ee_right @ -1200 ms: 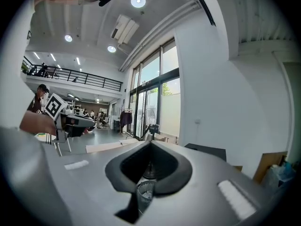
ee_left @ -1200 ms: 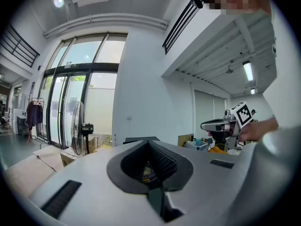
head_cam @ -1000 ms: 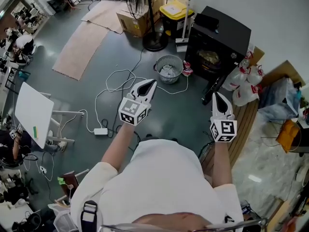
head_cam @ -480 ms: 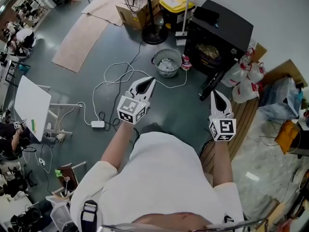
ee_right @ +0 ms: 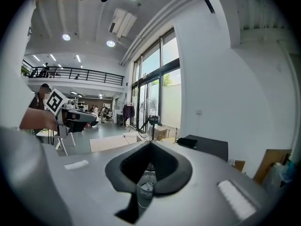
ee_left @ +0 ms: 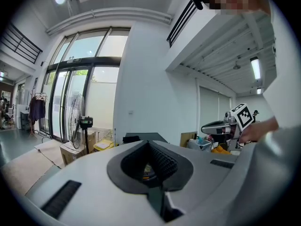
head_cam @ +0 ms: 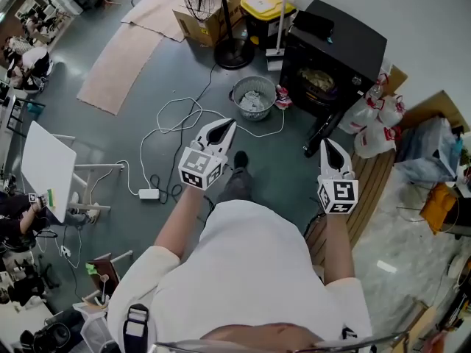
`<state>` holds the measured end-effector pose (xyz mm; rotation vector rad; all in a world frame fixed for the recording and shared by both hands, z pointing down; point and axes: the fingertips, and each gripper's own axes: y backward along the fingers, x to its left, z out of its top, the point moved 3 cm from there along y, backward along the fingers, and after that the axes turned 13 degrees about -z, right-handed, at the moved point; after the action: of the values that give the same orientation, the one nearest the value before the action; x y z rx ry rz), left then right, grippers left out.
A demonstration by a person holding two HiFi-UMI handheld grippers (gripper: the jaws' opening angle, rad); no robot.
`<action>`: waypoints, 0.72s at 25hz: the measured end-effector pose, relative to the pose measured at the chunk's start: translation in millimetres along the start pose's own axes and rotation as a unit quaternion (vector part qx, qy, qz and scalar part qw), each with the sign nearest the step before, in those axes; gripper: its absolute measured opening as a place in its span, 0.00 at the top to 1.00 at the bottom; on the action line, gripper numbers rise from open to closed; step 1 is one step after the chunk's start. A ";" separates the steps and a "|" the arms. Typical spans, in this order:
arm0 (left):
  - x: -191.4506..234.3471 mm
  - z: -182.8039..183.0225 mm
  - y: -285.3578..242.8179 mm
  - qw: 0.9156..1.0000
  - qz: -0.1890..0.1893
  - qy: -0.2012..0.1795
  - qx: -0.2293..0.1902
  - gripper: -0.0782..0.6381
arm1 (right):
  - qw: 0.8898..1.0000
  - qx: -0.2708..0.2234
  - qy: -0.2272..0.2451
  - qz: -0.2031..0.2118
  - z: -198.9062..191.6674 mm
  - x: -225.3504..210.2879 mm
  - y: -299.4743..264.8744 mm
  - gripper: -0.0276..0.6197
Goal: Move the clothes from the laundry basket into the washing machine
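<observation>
A round mesh laundry basket [head_cam: 255, 98] with pale clothes in it stands on the grey floor, just left of the black washing machine [head_cam: 335, 54]. The machine's front door hangs open, and some cloth shows inside the drum [head_cam: 318, 83]. My left gripper [head_cam: 229, 126] is shut and empty, held in the air short of the basket. My right gripper [head_cam: 325, 144] is shut and empty too, pointing toward the machine's open door. In the right gripper view the basket [ee_right: 146, 187] shows through the hollow between the jaws, with the washing machine [ee_right: 207, 147] to its right.
A white cable [head_cam: 176, 120] loops over the floor to a power strip [head_cam: 149, 194]. A standing fan's base [head_cam: 235, 59], a cardboard box [head_cam: 200, 24] and a yellow-lidded bin [head_cam: 261, 7] stand behind the basket. Plastic bags [head_cam: 372, 127] and a wooden pallet [head_cam: 372, 186] lie at the right.
The person has stepped forward, and a shoe now shows below the left gripper. Both grippers have come a little nearer to the basket and the machine, still shut.
</observation>
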<state>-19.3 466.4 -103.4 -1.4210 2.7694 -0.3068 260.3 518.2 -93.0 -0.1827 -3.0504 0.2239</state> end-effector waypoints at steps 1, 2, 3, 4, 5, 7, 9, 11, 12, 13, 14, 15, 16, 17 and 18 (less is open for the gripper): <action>6.2 -0.5 -4.5 1.000 -0.003 -0.001 -0.001 0.88 | 1.000 0.002 0.002 -0.001 -1.7 0.4 -7.1 0.94; 13.2 -1.9 -9.1 1.000 -0.006 -0.002 0.000 0.88 | 1.000 0.004 0.004 -0.004 -4.1 1.2 -14.7 0.94; 21.4 -3.4 -13.8 1.000 -0.008 -0.002 0.000 0.88 | 1.000 0.007 0.006 -0.006 -6.5 2.0 -23.1 0.94; 30.8 -4.3 -18.8 1.000 -0.011 -0.001 0.001 0.88 | 1.000 0.008 0.006 -0.008 -7.8 2.8 -32.5 0.94; 41.2 -3.9 -23.8 1.000 -0.013 0.000 0.001 0.88 | 1.000 0.010 0.005 -0.011 -7.9 3.6 -42.7 0.94; 64.4 0.6 -33.6 1.000 -0.015 0.000 0.000 0.88 | 1.000 0.010 0.004 -0.015 -4.5 5.4 -64.6 0.94; 90.3 9.4 -45.2 1.000 -0.017 -0.001 -0.003 0.88 | 1.000 0.009 0.005 -0.017 3.1 6.5 -88.8 0.94; 116.3 17.6 -58.6 1.000 -0.020 0.000 -0.005 0.88 | 1.000 0.009 0.006 -0.020 11.6 6.8 -113.9 0.94; 128.4 20.5 -65.2 1.000 -0.023 0.001 -0.005 0.88 | 1.000 0.009 0.006 -0.022 14.9 7.2 -126.4 0.94; 140.0 22.8 -71.4 1.000 -0.027 0.001 -0.005 0.88 | 1.000 0.010 0.006 -0.025 17.7 8.1 -138.8 0.94; 151.4 24.7 -77.3 1.000 -0.030 0.000 -0.003 0.88 | 1.000 0.012 0.006 -0.027 20.2 9.7 -151.1 0.94; 162.7 26.4 -83.0 0.999 -0.034 0.000 -0.002 0.88 | 0.999 0.014 0.006 -0.028 22.4 11.9 -162.9 0.94; 173.8 27.8 -88.6 0.999 -0.037 0.000 0.000 0.88 | 0.999 0.016 0.007 -0.029 24.2 14.5 -174.4 0.94; 185.1 28.9 -94.1 0.999 -0.039 0.001 0.001 0.88 | 0.999 0.019 0.008 -0.029 25.7 17.2 -185.6 0.94; 196.6 29.8 -99.2 0.999 -0.040 0.002 0.002 0.88 | 0.999 0.022 0.009 -0.028 27.1 20.0 -196.9 0.94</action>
<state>-52.0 246.7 -99.6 -1.5347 2.7191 -0.3158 215.9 323.5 -88.9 -0.0968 -3.0239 0.2838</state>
